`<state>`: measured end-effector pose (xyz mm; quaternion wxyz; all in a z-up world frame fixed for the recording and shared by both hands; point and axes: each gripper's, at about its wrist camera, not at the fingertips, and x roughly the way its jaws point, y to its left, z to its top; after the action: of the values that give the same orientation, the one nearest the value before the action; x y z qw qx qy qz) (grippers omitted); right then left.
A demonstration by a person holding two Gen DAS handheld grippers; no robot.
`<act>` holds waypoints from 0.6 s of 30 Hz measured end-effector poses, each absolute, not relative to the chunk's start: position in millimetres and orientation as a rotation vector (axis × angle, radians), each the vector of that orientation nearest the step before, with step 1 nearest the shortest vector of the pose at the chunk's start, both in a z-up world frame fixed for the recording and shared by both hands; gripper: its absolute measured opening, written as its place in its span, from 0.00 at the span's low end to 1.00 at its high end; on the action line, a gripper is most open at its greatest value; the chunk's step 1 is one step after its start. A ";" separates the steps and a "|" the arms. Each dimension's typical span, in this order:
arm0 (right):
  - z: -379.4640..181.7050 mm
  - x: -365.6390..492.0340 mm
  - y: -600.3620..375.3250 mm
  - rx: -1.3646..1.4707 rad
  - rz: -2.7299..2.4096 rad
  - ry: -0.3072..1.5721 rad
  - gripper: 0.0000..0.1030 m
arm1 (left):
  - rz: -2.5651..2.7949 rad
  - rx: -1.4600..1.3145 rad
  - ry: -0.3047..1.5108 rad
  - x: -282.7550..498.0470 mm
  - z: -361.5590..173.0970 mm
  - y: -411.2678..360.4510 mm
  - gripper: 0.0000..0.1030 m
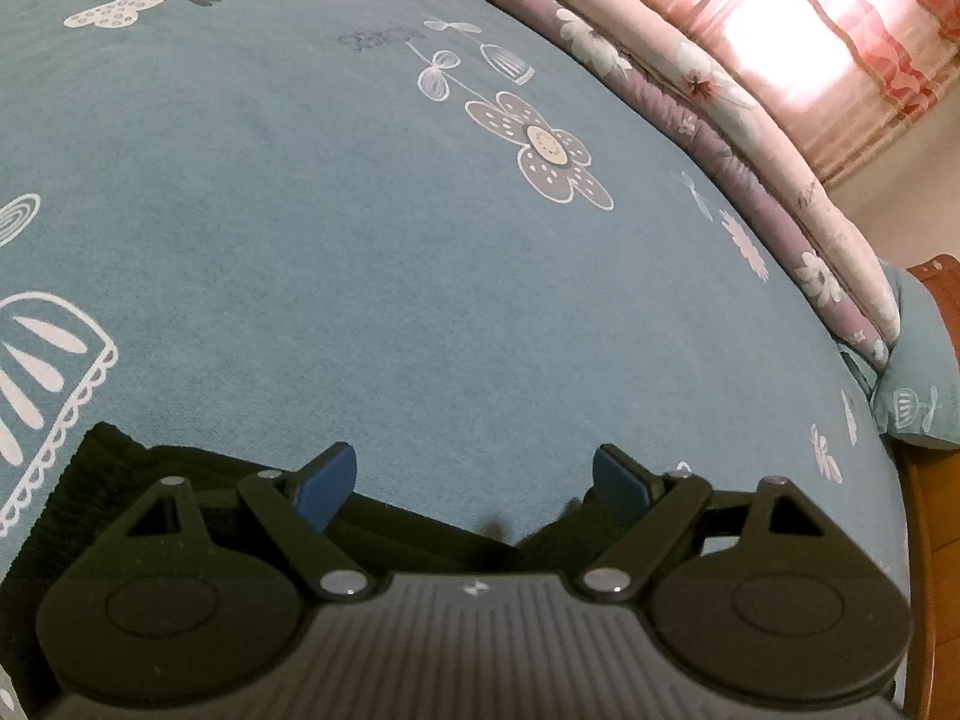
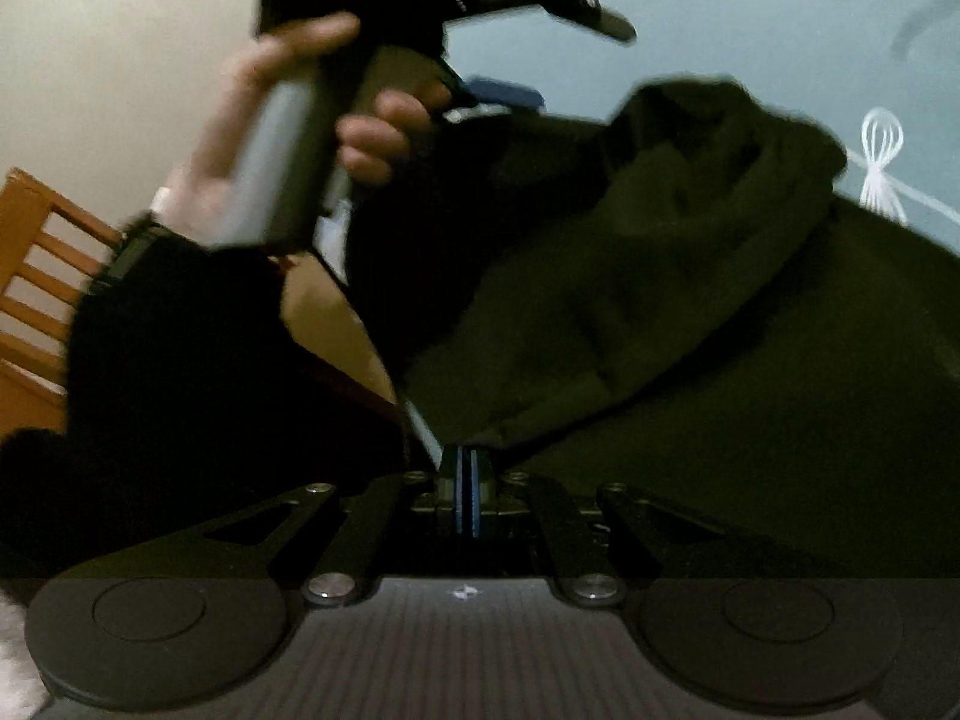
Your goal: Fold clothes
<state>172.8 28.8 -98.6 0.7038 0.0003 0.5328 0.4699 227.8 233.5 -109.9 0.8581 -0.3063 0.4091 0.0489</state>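
Your right gripper (image 2: 467,483) has its jaws pressed together, pinching an edge of the dark green, soft knit garment (image 2: 690,312), likely so you can carry that edge over. Your left gripper (image 1: 474,480) has its jaws spread, hovering at the garment's near edge with nothing between them. The garment lies bunched on the blue flower-printed bed sheet (image 1: 360,240). Beyond the garment, a purple floral quilt (image 1: 720,120), then pink curtains (image 1: 840,30).

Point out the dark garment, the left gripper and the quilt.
Garment (image 2: 690,276): right wrist view, middle of the bunched cloth.
Left gripper (image 1: 474,474): left wrist view, midway between its open fingertips.
Quilt (image 1: 708,90): left wrist view, its floral edge.
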 end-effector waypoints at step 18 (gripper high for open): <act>-41.7 175.6 -16.9 -0.068 0.921 1.079 0.36 | 0.066 -0.627 0.878 229.7 -110.3 227.1 0.84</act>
<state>175.6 -16.9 -41.7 0.7583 -0.0310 0.4952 0.4227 229.7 227.1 -110.3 0.8575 -0.2984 0.4180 0.0315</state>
